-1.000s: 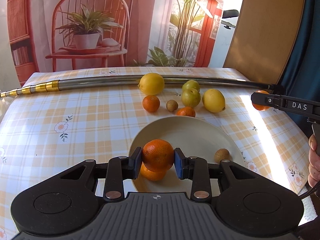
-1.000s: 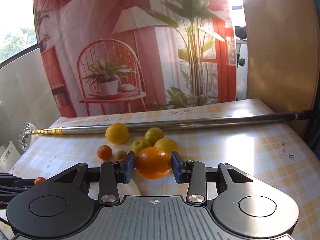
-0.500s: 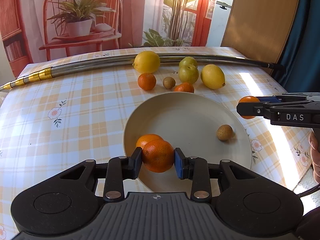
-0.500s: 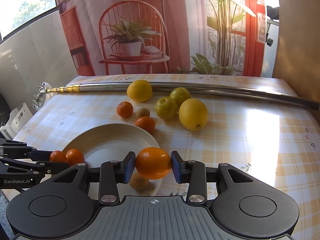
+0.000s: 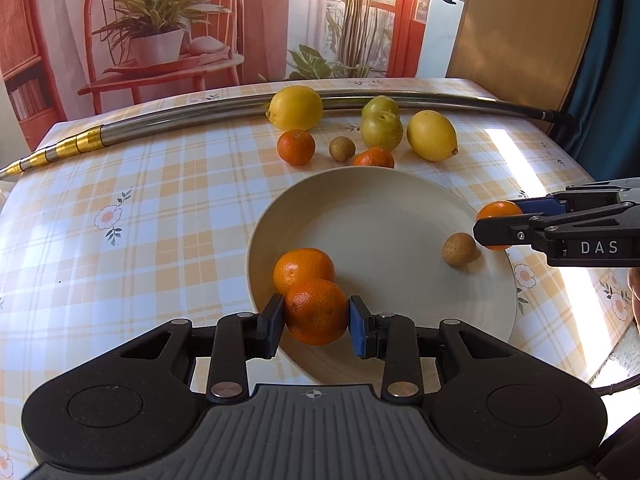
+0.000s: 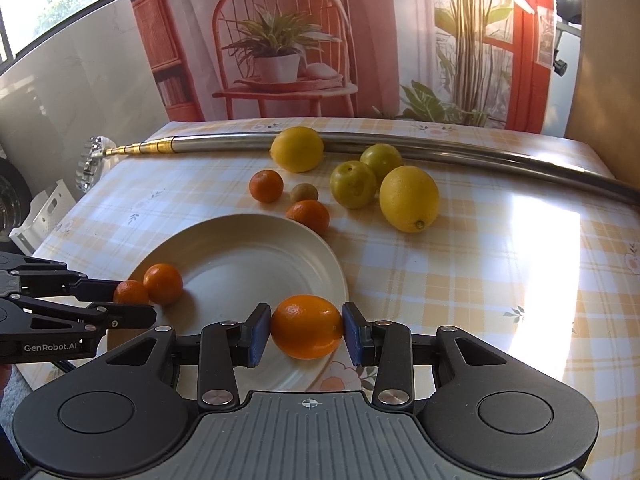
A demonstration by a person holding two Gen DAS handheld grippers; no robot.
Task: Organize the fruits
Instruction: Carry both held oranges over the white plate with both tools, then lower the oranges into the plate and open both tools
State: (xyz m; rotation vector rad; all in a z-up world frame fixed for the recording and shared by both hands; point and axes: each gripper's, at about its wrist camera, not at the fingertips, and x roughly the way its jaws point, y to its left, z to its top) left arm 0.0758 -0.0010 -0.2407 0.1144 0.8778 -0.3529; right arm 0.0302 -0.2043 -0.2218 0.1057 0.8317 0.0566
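A table (image 5: 132, 208) covered in a yellow-and-white checked cloth with small flowers fills both views, backed by a printed curtain (image 6: 280, 40) showing a red chair and potted plants; a wooden panel (image 5: 520, 28) stands at the far right corner. The left claw (image 5: 316, 320) is closed on a mandarin (image 5: 316, 312) just above the near rim of a cream plate (image 5: 380, 208), with a second mandarin (image 5: 303, 268) lying in the plate right ahead of its fingers and touching the held one. The right claw (image 6: 306, 334) grips an orange (image 6: 306, 326) over the plate's near right edge; a small brown fruit (image 5: 459, 249) sits in the plate just beside it. Beyond the plate, ahead of both claws, lie two lemons (image 6: 409, 198), two green plums (image 6: 354, 184), two more mandarins (image 6: 266, 186) and another small brown fruit (image 6: 304, 193), with a long metal pole (image 5: 180, 120) across the far edge. Bare cloth lies left of the left claw and right of the right claw, sunlit there.
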